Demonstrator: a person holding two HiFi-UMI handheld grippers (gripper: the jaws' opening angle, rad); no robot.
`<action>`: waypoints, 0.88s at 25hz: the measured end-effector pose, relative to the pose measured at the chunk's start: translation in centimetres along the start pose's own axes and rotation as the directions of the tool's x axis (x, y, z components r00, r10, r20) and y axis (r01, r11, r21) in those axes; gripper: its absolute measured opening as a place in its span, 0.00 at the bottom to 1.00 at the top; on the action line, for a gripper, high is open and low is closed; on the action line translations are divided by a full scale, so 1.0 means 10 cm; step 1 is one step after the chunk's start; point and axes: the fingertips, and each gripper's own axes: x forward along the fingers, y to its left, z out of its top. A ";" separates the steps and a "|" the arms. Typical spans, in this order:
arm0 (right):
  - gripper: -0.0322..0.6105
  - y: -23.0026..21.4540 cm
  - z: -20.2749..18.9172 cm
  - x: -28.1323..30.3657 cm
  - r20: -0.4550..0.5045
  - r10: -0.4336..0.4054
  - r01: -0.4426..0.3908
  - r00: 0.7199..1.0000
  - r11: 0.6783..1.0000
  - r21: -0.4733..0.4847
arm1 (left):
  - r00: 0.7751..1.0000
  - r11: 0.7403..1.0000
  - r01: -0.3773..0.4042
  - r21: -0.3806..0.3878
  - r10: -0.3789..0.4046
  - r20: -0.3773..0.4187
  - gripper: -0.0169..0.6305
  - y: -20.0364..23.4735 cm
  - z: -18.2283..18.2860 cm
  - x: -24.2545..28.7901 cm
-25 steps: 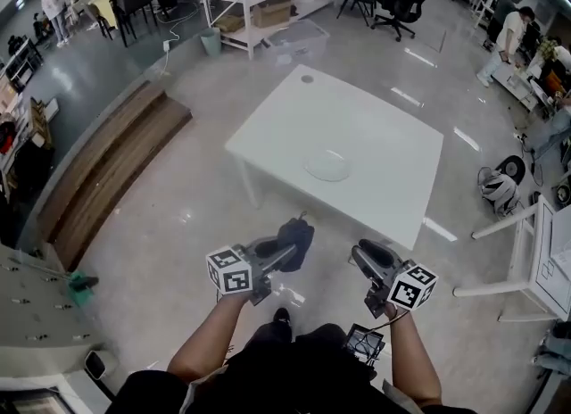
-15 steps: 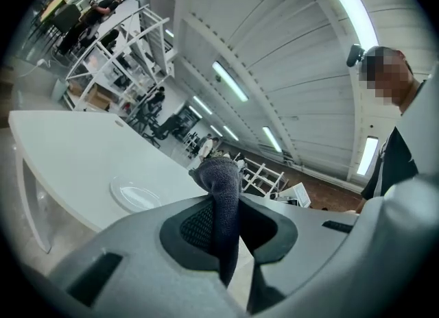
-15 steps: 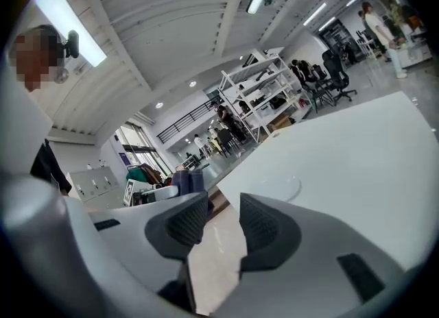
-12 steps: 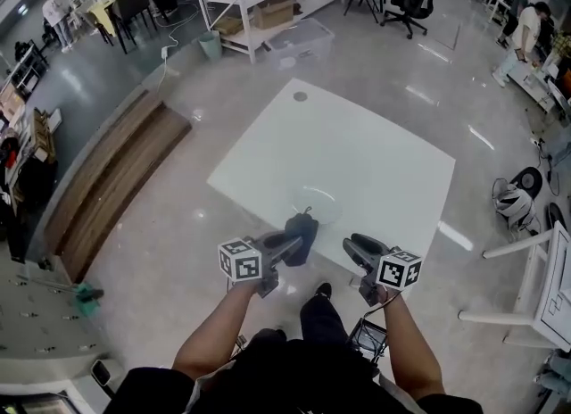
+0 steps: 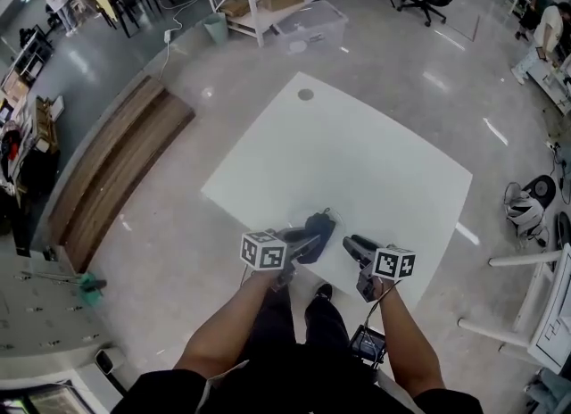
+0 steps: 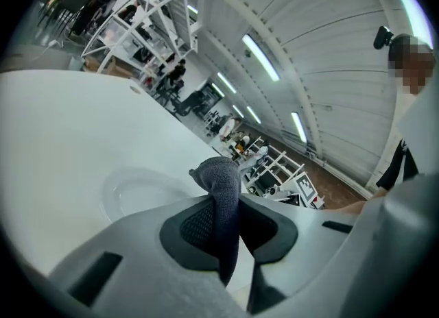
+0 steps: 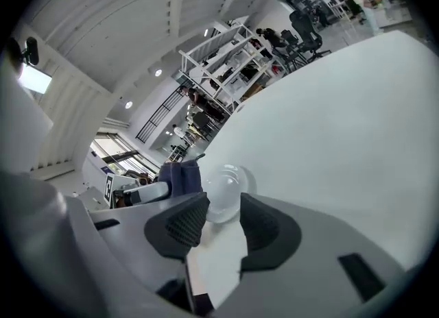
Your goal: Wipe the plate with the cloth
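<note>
Since a second ago the person has walked up to the white table (image 5: 339, 153), and both grippers, which hung over the bare floor short of it, now reach over its near corner. The left gripper (image 5: 306, 241) has its jaws pressed together on a dark grey cloth (image 5: 319, 227). In the left gripper view the fabric is pinched between the pads, with a rounded bunch sticking up past the tips and a tail hanging below. That seems a sensible hold, since the loose bunch at the front is the part that would meet the dish. The clear glass plate (image 6: 143, 193) lies flat on the table just ahead of the cloth and slightly to its left in that view, not yet touched as far as can be told. From the head view it is mostly hidden behind the cloth. The right gripper (image 5: 354, 246) sits beside the left one, a little apart. Its jaws have just been opening and now stand spread with nothing between the pads. The right gripper view looks through the gap to the plate just beyond the tips. That hand appears to be readying to steady the plate by its rim while the other wipes, though this is only a guess. Wiping has not begun, and the rest of the tabletop shows only a small round cap near its far edge.
</note>
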 end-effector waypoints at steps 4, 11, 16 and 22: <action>0.25 -0.19 0.02 0.25 -0.026 -0.046 0.048 0.999 0.996 0.070 | 0.999 0.998 0.022 -0.062 -0.025 -0.048 0.10 0.18 0.00 0.17; 0.18 -0.31 0.02 0.45 -0.119 -0.065 0.081 0.991 0.987 0.139 | 0.988 0.993 0.007 -0.122 -0.026 -0.151 0.10 0.34 -0.03 0.49; 0.14 -0.33 -0.03 0.54 -0.202 -0.094 0.125 0.975 0.981 0.148 | 0.973 0.993 -0.038 -0.113 0.011 -0.229 0.10 0.40 -0.05 0.60; 0.11 -0.33 -0.01 0.56 -0.199 -0.071 0.111 0.977 0.974 0.197 | 0.910 0.980 -0.191 0.050 0.196 -0.366 0.10 0.57 -0.13 0.65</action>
